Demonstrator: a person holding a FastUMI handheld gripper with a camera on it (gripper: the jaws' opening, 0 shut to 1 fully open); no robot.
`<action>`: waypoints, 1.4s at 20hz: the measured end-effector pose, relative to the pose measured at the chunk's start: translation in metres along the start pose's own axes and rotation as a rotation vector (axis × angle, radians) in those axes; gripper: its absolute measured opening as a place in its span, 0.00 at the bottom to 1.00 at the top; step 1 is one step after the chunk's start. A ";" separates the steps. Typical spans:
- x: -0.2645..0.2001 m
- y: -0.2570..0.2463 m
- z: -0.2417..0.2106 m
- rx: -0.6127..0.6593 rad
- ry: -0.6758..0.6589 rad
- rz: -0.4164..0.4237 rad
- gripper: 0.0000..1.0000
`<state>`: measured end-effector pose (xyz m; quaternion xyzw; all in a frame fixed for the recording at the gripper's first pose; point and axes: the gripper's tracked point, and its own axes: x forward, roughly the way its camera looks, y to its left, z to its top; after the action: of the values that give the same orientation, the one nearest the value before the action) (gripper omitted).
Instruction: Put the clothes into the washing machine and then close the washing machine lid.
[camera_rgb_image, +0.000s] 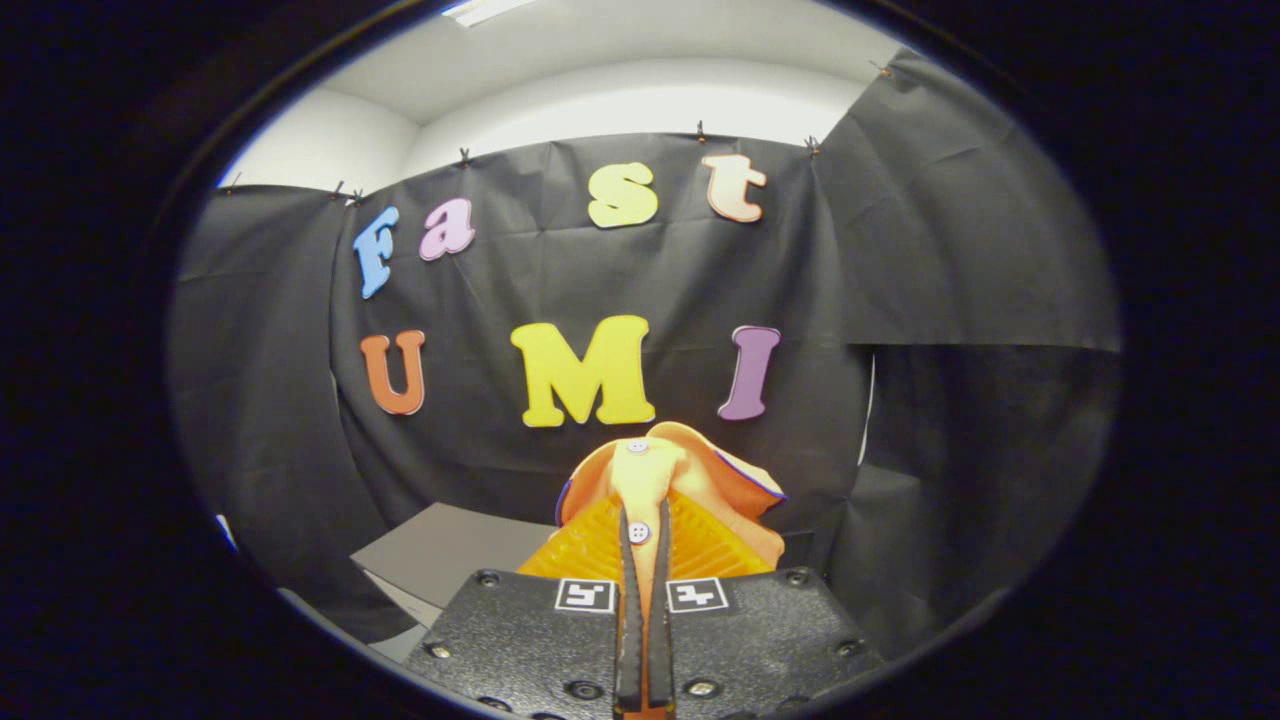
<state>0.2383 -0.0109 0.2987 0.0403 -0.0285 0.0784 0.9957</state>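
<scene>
Gripper view: gripper (645, 525) held up in front of the black cloth booth wall (930, 250), jaws drawn nearly together and clamped on a small orange fabric garment with white buttons (668, 470). Only a narrow gap between the two fingers (626, 560), filled by a strip of the orange cloth carrying one white button (639, 532). Both fingers pressed against that strip from either side. Rest of the garment bunched up just ahead of and above the fingertips, folded over itself, a second button (637, 447) near its top and a thin dark trim along its right-hand edge. Garment lifted clear, hanging from the grip with the wall beyond it. Flat grey box-like surface (440, 555) lower down, to the left of the fingers and behind them. White ceiling (600, 70) above the cloth wall.
</scene>
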 end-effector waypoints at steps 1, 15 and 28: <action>0.009 -0.010 -0.004 0.005 0.014 0.002 0.06; 0.142 -0.059 -0.162 0.035 0.343 0.059 0.06; 0.209 -0.119 -0.346 0.081 0.703 -0.042 0.06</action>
<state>0.4801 -0.0663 -0.0414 0.0506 0.3198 0.0682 0.9437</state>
